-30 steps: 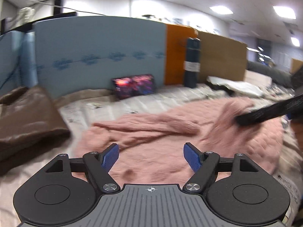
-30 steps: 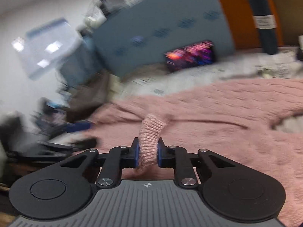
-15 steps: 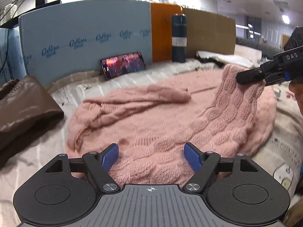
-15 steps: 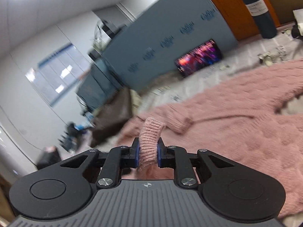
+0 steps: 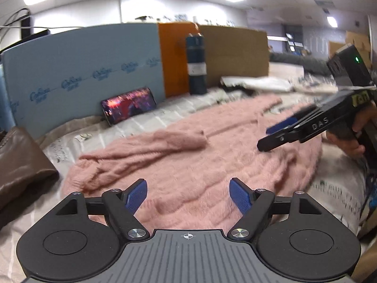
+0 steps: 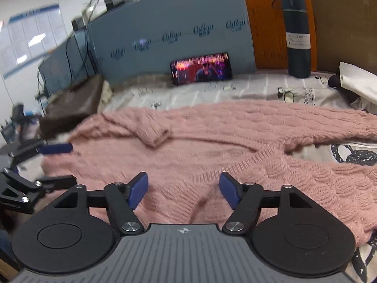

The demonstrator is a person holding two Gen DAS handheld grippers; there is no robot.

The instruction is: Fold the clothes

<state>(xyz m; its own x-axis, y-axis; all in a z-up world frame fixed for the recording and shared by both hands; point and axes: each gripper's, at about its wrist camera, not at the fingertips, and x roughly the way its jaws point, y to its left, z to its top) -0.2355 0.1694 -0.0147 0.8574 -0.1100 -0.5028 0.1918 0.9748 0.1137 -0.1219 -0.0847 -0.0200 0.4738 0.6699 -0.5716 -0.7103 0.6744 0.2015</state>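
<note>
On the bed lies one fluffy pink knitted sweater (image 5: 188, 165). The left claw (image 5: 188, 197) gapes empty; the right claw (image 6: 183, 189), parted now, has dropped the cuff it pinched.

Count on the bed — one pink sweater (image 6: 212, 151), one phone (image 6: 202, 68), one dark bottle (image 6: 297, 40). One brown cushion (image 6: 75, 99), one white cloth (image 6: 360, 85). Grippers — two, left gripper (image 5: 188, 194) and right gripper (image 6: 183, 189).

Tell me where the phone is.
The phone leans against the blue board behind the pink sweater, left of the bottle in both views.
</note>
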